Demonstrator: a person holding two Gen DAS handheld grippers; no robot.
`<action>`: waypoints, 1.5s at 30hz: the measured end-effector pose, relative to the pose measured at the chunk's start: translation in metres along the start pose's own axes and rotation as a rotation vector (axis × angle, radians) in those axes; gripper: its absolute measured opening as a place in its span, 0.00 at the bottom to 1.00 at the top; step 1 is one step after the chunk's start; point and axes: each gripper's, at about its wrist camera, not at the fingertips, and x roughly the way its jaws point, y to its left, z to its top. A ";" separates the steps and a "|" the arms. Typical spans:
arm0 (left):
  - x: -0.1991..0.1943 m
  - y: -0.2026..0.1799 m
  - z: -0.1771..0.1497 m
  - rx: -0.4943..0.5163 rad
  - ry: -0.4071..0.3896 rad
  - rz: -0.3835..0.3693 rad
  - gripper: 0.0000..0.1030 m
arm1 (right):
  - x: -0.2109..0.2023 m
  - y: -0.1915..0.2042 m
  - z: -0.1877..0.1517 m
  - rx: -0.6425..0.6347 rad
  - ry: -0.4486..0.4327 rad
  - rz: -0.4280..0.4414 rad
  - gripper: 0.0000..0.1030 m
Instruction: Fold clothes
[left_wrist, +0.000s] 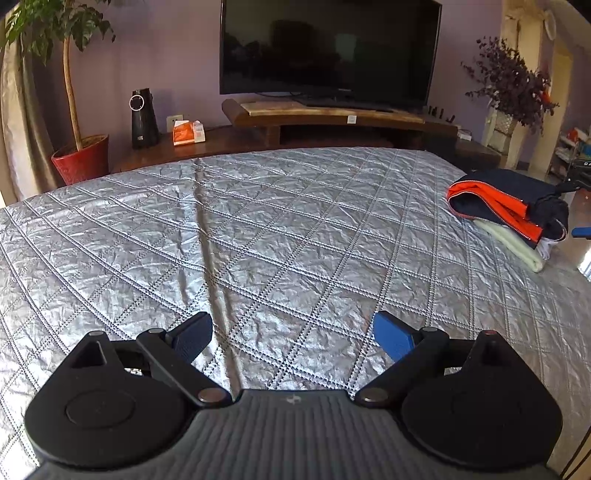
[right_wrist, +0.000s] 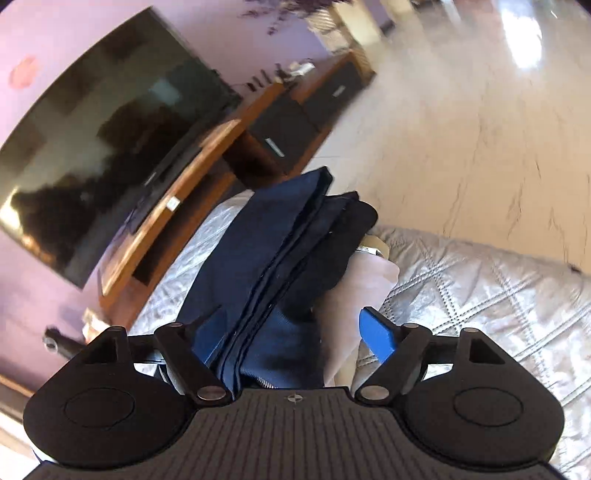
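A stack of folded clothes lies at the right edge of the silver quilted bed cover (left_wrist: 258, 229): a navy and orange jacket (left_wrist: 506, 206) on top of a pale green piece (left_wrist: 513, 245) and a white one. My left gripper (left_wrist: 293, 334) is open and empty, low over the bare cover, far left of the stack. In the right wrist view my right gripper (right_wrist: 291, 326) is open with its fingers on either side of the navy jacket (right_wrist: 273, 251), which lies on a white garment (right_wrist: 354, 291). I cannot tell whether the pads touch it.
A wooden TV stand (left_wrist: 343, 122) with a black TV (left_wrist: 328, 48) stands beyond the bed. A potted tree in a red pot (left_wrist: 79, 162), a black appliance (left_wrist: 144, 118) and a tissue box (left_wrist: 186, 133) are at the back left. Shiny floor (right_wrist: 461, 129) lies right of the bed.
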 end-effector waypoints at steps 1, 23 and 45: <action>0.000 0.000 0.000 0.003 0.002 -0.001 0.90 | 0.007 -0.001 0.001 0.022 0.018 0.005 0.82; -0.002 0.002 -0.001 0.003 0.010 -0.017 0.90 | 0.008 -0.032 -0.046 0.226 0.038 0.043 0.39; -0.116 -0.065 -0.013 0.083 0.036 -0.126 0.99 | -0.172 -0.006 -0.143 -0.426 0.080 -0.339 0.86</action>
